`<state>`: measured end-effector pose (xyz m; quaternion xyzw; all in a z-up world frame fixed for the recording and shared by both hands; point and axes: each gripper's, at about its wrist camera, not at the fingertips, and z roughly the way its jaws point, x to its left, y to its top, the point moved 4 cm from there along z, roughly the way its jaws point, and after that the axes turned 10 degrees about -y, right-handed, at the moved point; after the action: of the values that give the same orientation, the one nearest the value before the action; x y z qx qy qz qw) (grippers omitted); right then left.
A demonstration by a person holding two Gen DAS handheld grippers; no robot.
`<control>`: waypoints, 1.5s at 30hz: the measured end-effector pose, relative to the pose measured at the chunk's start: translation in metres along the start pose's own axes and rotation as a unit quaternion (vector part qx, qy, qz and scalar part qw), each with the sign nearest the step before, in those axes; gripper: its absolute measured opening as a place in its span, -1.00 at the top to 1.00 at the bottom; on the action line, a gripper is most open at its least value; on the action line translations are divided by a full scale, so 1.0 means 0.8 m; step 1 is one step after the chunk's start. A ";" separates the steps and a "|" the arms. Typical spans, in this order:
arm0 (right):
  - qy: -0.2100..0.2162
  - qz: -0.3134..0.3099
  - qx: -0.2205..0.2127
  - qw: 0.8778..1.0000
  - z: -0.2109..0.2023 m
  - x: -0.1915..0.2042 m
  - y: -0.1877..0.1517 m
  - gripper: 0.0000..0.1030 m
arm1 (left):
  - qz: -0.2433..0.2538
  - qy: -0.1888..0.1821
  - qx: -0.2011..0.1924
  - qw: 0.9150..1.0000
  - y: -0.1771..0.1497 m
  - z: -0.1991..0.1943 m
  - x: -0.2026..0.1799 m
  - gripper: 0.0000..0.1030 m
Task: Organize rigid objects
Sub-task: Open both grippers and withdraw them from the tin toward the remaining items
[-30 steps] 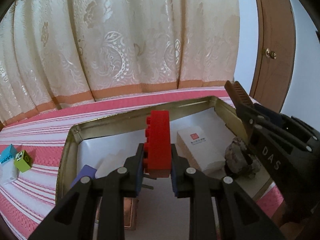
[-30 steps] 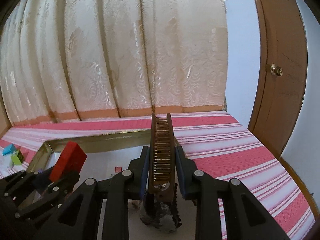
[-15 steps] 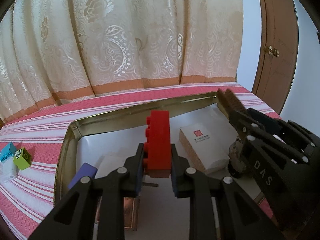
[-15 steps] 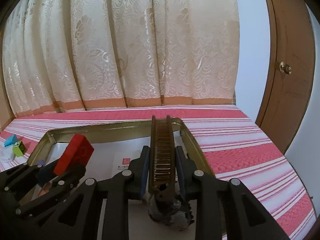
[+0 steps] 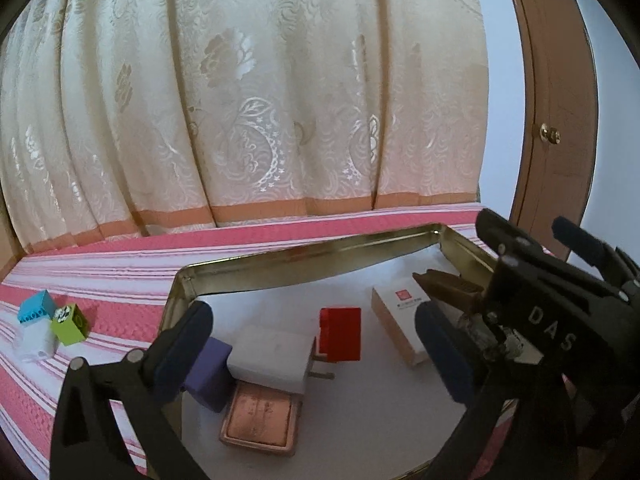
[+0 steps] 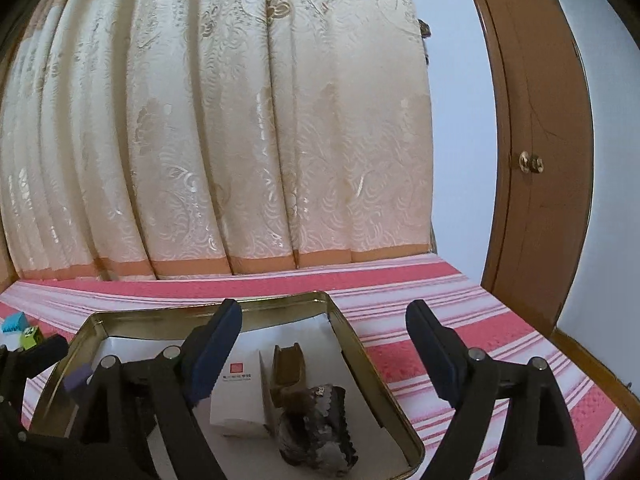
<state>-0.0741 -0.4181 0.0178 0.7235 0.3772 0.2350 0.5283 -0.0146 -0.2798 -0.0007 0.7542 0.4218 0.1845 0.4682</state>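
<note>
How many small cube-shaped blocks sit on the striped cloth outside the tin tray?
3, clustered left of the gold metal tray: a blue cube, a green cube touching its right, a white cube in front. More may lie out of frame.

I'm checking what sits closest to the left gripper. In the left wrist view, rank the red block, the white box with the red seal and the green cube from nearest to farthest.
From the left gripper:
1. Red block, in the tin, between the open fingers.
2. White box with the red seal, in the tin, to the right.
3. Green cube, far left on the striped cloth.
</note>
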 end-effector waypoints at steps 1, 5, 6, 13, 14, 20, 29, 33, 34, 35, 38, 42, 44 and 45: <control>0.000 0.003 0.002 1.000 0.000 -0.001 0.000 -0.67 | -0.001 0.003 -0.003 1.000 0.000 -0.001 0.002 -0.99; 0.000 0.021 0.003 1.000 -0.003 -0.007 0.000 -0.67 | 0.004 0.013 -0.018 1.000 0.000 -0.011 0.006 -0.99; -0.004 0.026 0.001 1.000 -0.004 -0.009 0.000 -0.67 | 0.006 0.015 -0.021 1.000 0.000 -0.013 0.006 -0.99; -0.039 0.059 -0.041 0.997 -0.025 -0.026 0.002 -0.67 | 0.000 0.024 -0.042 0.999 -0.003 -0.031 0.022 -0.99; -0.044 0.066 -0.048 0.996 -0.028 -0.028 0.000 -0.70 | -0.002 0.025 -0.044 0.999 -0.004 -0.033 0.024 -0.99; -0.046 0.077 -0.056 0.994 -0.039 -0.020 -0.005 -0.75 | -0.017 0.033 -0.046 0.998 -0.008 -0.042 0.043 -0.99; -0.058 0.083 -0.062 0.993 -0.060 -0.012 -0.012 -0.74 | -0.019 0.052 -0.049 0.997 -0.015 -0.061 0.076 -0.99; -0.061 0.087 -0.060 0.993 -0.068 -0.009 -0.015 -0.74 | -0.026 0.059 -0.046 0.997 -0.018 -0.067 0.093 -0.99; -0.062 0.088 -0.061 0.992 -0.070 -0.007 -0.016 -0.74 | -0.028 0.061 -0.045 0.997 -0.019 -0.068 0.099 -0.99; -0.062 0.089 -0.063 0.992 -0.073 -0.006 -0.017 -0.74 | -0.030 0.063 -0.044 0.997 -0.020 -0.070 0.103 -0.99; -0.064 0.089 -0.068 0.992 -0.081 0.001 -0.018 -0.74 | -0.035 0.069 -0.041 0.996 -0.022 -0.074 0.117 -0.99; -0.058 0.091 -0.072 0.992 -0.092 0.014 -0.020 -0.74 | -0.039 0.076 -0.039 0.996 -0.025 -0.078 0.135 -0.99; -0.053 0.091 -0.072 0.992 -0.096 0.024 -0.021 -0.74 | -0.039 0.080 -0.039 0.995 -0.026 -0.081 0.143 -0.99; -0.051 0.090 -0.072 0.992 -0.099 0.029 -0.022 -0.74 | -0.040 0.082 -0.039 0.995 -0.027 -0.083 0.147 -0.99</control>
<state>-0.1234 -0.3505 0.0261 0.7255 0.2652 0.2708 0.5744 -0.0011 -0.1435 -0.0003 0.7006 0.4807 0.2430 0.4679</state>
